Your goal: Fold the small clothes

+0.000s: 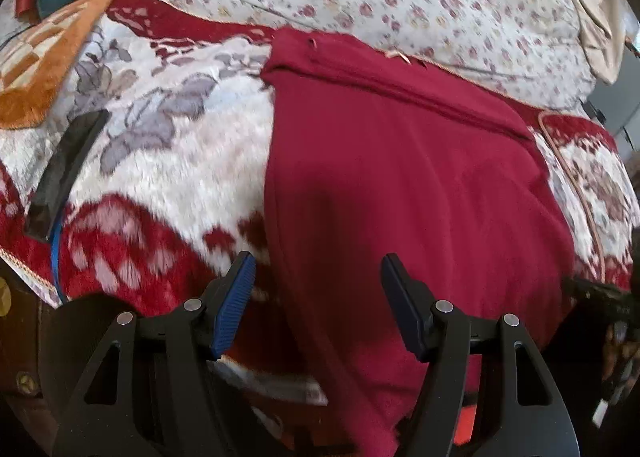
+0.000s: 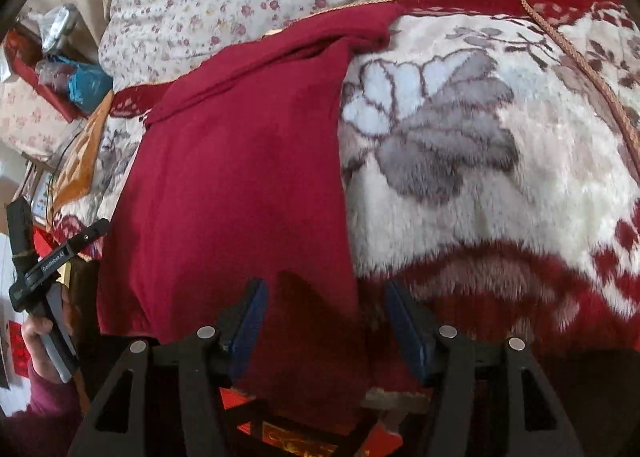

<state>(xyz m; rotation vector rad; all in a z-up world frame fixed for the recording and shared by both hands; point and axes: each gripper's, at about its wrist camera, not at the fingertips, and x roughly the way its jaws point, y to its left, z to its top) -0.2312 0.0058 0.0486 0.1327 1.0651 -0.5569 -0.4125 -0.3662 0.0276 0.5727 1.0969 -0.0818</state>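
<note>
Both the left gripper (image 1: 318, 273) and right gripper (image 2: 326, 297) are wide open, empty, apparently just above the red garment (image 1: 400, 185) at 12 o'clock.

The left gripper (image 1: 316, 277) has its jaws spread wide, blue-padded fingers (image 1: 234, 305) angled outward with nothing between them. The right gripper (image 2: 324, 297) is just as wide — its fingers (image 2: 250, 321) splayed apart and gripping nothing. In the right wrist view, the left hand (image 2: 38, 331) grips the other gripper's handle, far left of the right gripper.
</note>
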